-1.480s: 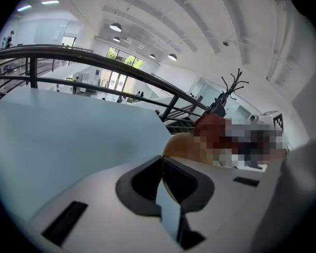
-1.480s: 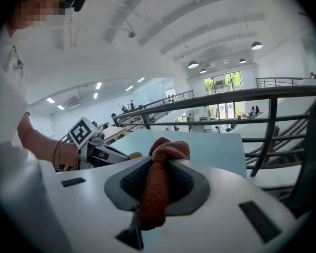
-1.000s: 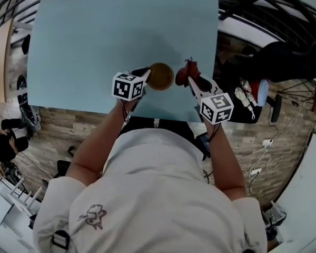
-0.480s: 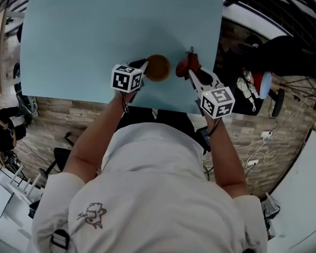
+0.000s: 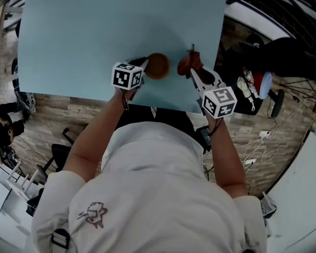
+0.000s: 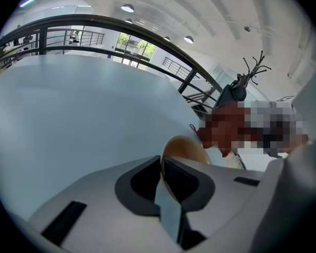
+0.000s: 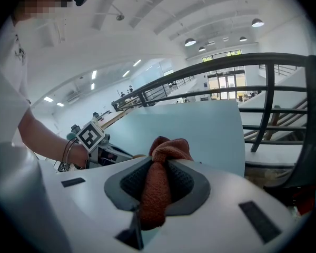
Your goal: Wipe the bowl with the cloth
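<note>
A small brown bowl sits over the light blue table near its front edge. My left gripper has the bowl's left rim between its jaws. In the left gripper view the thin rim of the bowl runs between the pads of that gripper, which still touch it while the jaws are opening slightly. My right gripper is shut on a rust-red cloth, just right of the bowl and apart from it. In the right gripper view the bunched cloth fills the gap of that gripper.
The table's right edge lies close to the cloth. Beyond it are a dark railing, floor cables and a black chair. The person's torso fills the lower part of the head view.
The head view has shifted, so the table looks larger. Both grippers keep their holds. The cloth now sits a little farther right of the bowl.
</note>
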The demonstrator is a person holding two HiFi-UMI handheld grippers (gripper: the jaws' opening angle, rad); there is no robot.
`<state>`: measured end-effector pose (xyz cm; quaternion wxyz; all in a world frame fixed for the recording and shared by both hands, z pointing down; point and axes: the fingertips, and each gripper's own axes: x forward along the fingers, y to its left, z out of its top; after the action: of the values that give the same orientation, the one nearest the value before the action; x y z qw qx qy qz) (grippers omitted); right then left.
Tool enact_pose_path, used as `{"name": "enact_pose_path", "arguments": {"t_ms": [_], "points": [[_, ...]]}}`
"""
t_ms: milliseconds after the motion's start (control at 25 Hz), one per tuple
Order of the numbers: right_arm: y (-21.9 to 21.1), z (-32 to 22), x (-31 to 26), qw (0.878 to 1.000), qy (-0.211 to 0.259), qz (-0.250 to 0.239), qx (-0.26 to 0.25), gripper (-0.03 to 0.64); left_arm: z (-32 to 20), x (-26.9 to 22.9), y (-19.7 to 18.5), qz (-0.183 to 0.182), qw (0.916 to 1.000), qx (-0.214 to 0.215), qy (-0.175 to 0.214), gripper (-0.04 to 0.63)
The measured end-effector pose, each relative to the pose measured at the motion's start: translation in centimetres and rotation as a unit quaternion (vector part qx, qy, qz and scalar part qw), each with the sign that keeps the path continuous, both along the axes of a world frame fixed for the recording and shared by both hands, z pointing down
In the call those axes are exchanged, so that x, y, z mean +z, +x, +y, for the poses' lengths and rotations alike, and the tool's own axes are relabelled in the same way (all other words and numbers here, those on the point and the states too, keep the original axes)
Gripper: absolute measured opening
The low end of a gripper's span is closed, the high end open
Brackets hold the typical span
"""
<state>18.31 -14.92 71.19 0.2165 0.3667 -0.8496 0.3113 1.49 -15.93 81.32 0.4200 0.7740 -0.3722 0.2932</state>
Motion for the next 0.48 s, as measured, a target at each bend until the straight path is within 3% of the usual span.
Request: {"name": "enact_pose_path", "arguments": {"t_ms": [320,480], "points": [[-0.1,0.1,0.0,1.000,0.000,0.003,0.000,0.071,-0.3,-0.1,0.0,0.012,0.9999,-0.003,-0.001,0.129],[-0.2,0.0,-0.4,1.000,0.007,0.007,-0.001,0.071,-0.8,-0.9,-0.2,0.012,0.9998,0.004,0.015,0.144]]}}
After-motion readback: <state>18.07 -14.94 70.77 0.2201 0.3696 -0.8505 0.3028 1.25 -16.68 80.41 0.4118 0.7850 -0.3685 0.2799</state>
